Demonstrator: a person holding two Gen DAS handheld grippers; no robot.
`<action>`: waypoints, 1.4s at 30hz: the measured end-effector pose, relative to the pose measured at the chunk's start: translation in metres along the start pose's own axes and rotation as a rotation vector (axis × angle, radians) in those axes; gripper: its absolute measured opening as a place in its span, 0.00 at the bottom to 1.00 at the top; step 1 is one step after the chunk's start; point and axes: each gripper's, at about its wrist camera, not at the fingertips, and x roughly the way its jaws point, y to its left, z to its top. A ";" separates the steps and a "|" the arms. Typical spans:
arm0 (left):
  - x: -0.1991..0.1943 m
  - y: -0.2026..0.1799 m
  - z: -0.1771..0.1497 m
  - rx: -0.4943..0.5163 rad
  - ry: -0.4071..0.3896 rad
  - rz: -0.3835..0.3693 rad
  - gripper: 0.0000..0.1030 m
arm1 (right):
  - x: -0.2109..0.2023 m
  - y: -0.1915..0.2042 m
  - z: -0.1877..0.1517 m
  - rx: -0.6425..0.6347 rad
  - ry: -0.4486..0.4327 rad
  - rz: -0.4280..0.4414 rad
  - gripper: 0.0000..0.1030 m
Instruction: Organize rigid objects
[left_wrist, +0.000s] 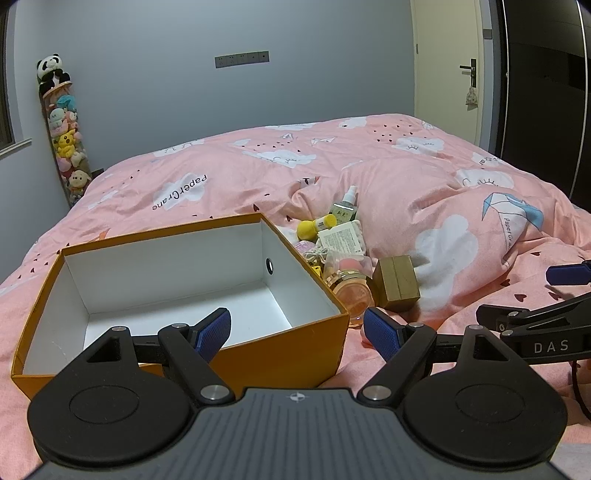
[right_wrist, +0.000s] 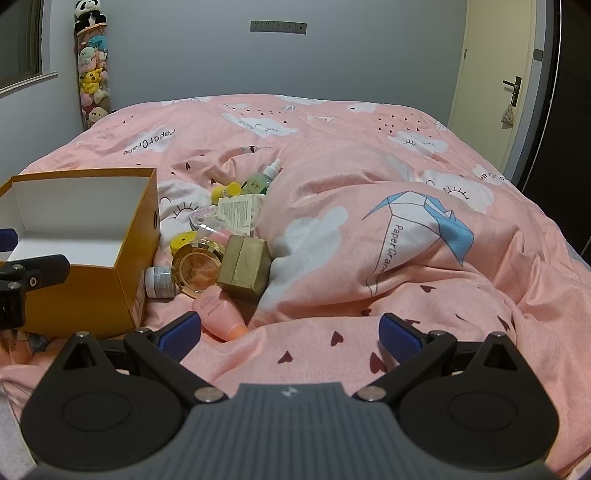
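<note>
Jaws of my left gripper (left_wrist: 297, 334) gape wide, holding nothing, above the near rim of the orange box (left_wrist: 288, 354); my right gripper (right_wrist: 290, 334) gapes too, bare over the pink duvet (right_wrist: 406, 288). Beside the box's right wall lie a gold cube (right_wrist: 243, 271), pink bottle (right_wrist: 218, 312), round compact (right_wrist: 197, 271) and spray bottle (right_wrist: 264, 179).

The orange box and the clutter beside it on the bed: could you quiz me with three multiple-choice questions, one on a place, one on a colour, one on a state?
1. The gold cube lies
A. inside the box
B. on the quilt beside the box
C. on the floor

2. The box is lined in
A. white
B. black
C. green

3. The right gripper is
A. shut on a bottle
B. open, holding nothing
C. out of view

Answers: B, it rests on the quilt among the toiletries; A, white walls show inside; B, its blue pads stand wide apart.
</note>
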 end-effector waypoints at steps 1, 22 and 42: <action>-0.001 -0.002 -0.001 0.003 -0.001 -0.001 0.93 | 0.000 0.000 0.000 -0.001 0.000 -0.002 0.98; 0.001 -0.004 -0.003 0.002 0.002 -0.002 0.93 | 0.000 0.000 0.001 0.005 0.005 -0.015 0.98; 0.002 -0.004 -0.002 0.002 0.005 -0.002 0.93 | 0.001 -0.001 0.000 0.012 0.015 -0.016 0.98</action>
